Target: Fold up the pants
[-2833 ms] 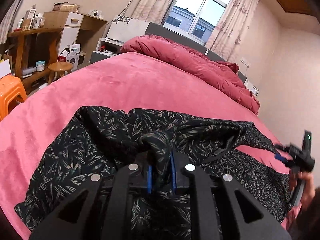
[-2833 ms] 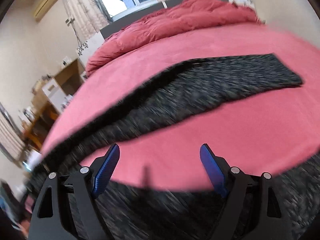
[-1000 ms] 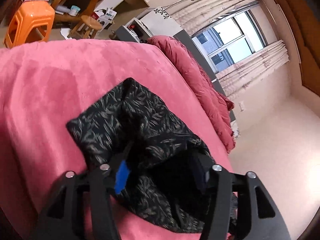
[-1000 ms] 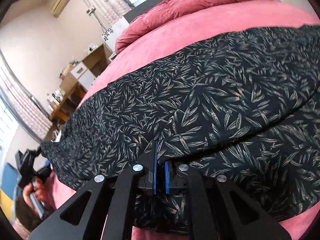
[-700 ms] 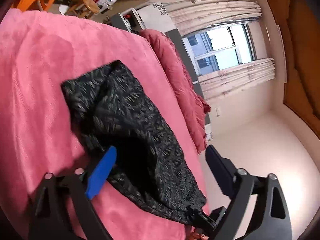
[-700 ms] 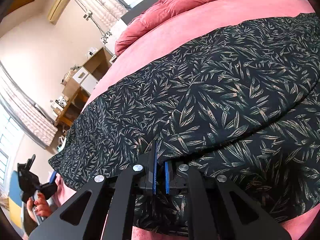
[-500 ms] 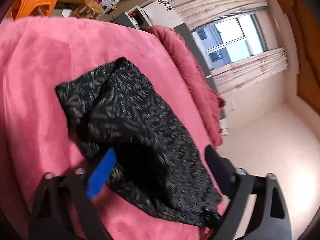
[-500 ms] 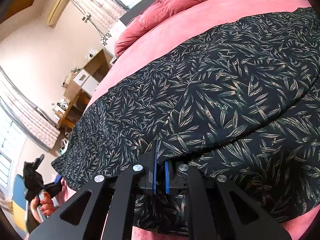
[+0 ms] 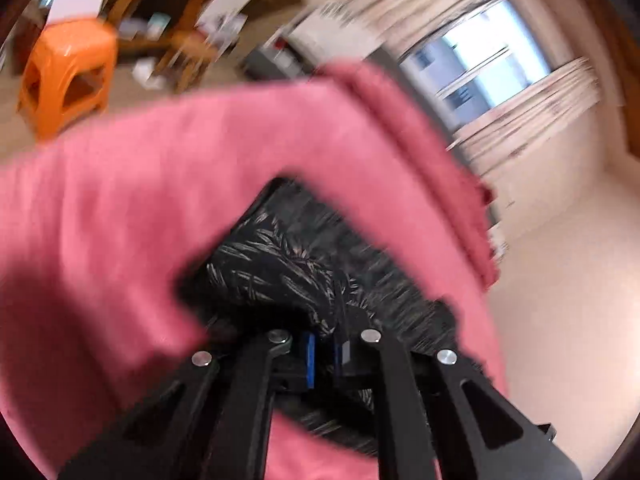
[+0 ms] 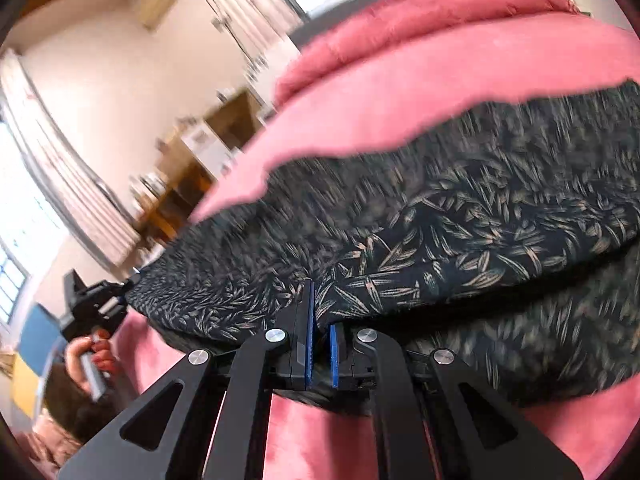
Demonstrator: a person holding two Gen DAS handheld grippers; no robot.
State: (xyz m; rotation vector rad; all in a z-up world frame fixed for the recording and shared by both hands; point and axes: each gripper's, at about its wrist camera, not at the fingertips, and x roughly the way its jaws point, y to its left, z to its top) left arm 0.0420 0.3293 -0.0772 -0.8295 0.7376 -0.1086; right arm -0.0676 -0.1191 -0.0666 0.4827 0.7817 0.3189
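Nearby, orange stool (image 9: 66, 76) beside pink bed (image 9: 120, 208); pants (image 10: 460, 216) spread across.

L wrist cam sits just behind the left gripper (image 9: 324, 354), low over the pink bed (image 9: 100, 220), tilted, facing the window (image 9: 476, 68) and an orange stool (image 9: 66, 76) (frame blurred). R wrist cam looks past the right gripper (image 10: 320, 350), v. close to the pants (image 10: 460, 216), toward the bedding. The 2 views share pants (image 9: 280, 256), bed; R also shows the left gripper (image 10: 96, 300).
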